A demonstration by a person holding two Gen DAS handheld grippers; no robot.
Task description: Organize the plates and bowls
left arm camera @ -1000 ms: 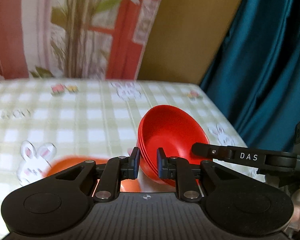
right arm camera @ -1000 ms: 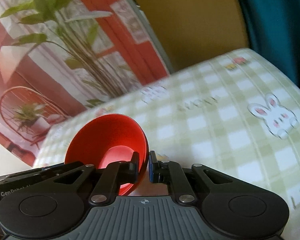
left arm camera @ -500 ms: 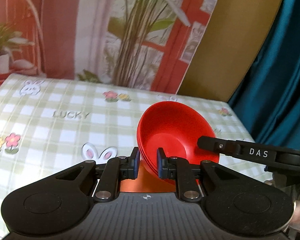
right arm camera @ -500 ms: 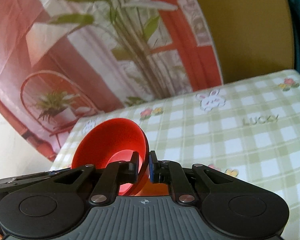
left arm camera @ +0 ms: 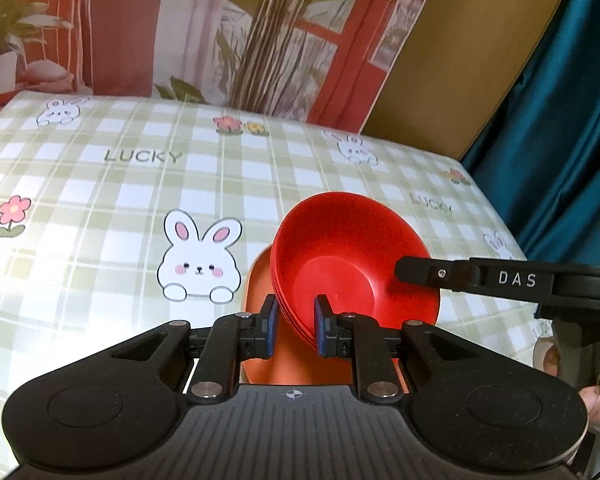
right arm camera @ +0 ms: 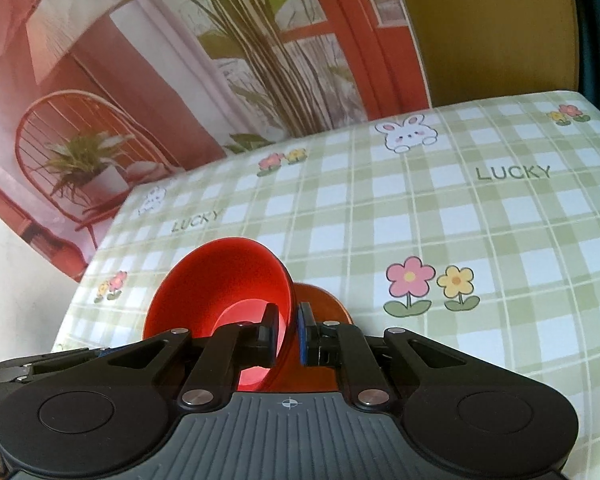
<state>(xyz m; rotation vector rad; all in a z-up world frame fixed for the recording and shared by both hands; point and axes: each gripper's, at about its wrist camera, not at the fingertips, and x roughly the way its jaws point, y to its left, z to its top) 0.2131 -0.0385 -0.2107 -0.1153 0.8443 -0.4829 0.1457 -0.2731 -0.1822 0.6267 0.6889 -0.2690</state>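
Now the left tool (left arm camera: 294,330) pinches the rim of stacked red bowls (left arm camera: 352,264), and the right tool (right arm camera: 287,332) pinches one red bowl (right arm camera: 220,288), low over the checked desk (left arm camera: 100,208).

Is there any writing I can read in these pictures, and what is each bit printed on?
"LUCKY": printed in grey on the green and white checked tablecloth with rabbits and flowers; it repeats across the cloth, and one repeat behind the red plastic bowls is blurred.
"DAS": white letters on a finger of the other black gripper.
Nothing else is readable.
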